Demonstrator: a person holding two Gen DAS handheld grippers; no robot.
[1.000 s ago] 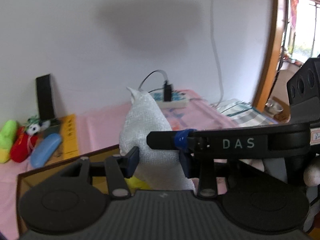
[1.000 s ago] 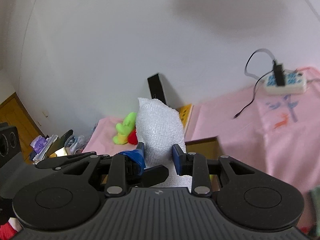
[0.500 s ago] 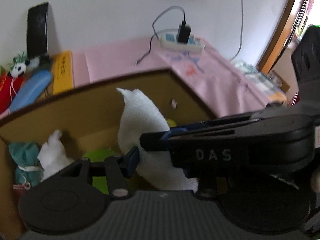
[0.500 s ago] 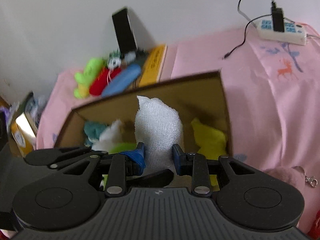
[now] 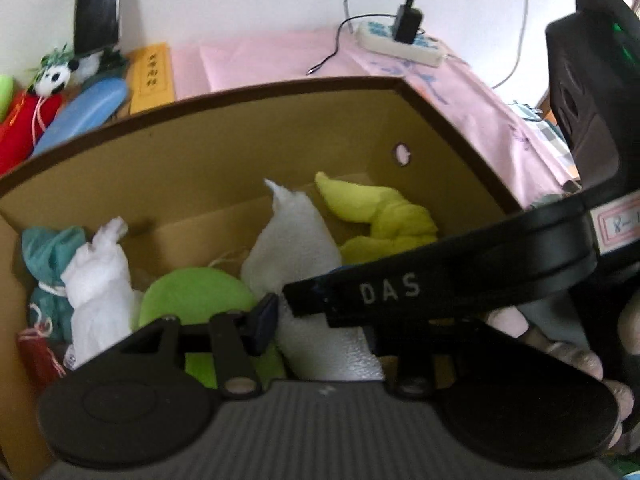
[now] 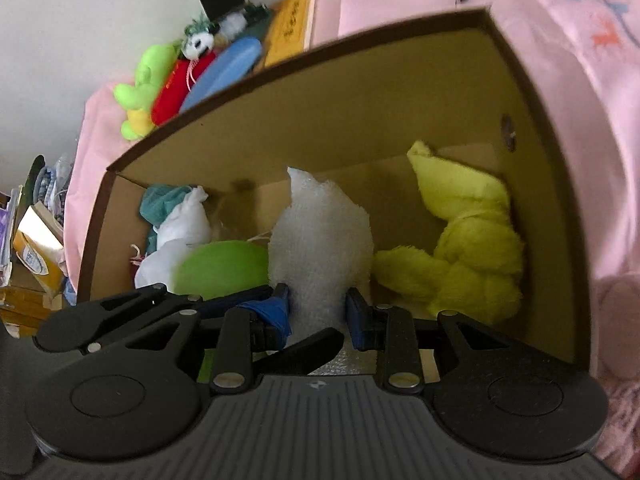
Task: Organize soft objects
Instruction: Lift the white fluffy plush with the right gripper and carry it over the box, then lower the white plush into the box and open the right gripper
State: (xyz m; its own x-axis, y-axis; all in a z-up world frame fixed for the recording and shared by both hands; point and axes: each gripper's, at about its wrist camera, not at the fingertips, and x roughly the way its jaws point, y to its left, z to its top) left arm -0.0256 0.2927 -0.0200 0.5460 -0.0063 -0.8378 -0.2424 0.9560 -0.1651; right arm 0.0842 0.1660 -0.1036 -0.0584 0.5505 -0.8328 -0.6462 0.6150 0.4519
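Between both pairs of jaws hangs the white foam wad [image 6: 320, 240], inside the cardboard box [image 6: 400, 92], with the green ball [image 6: 222, 268] to the left of the jaws and the yellow plush [image 6: 472, 256] to their right. The right gripper [image 6: 316, 308] has just been easing its jaws wider, though its pads seem to touch the wad; the left gripper [image 5: 316, 312] pinches it narrowly. This looks like the placing step. Next, both should let go and lift clear without snagging the foam.
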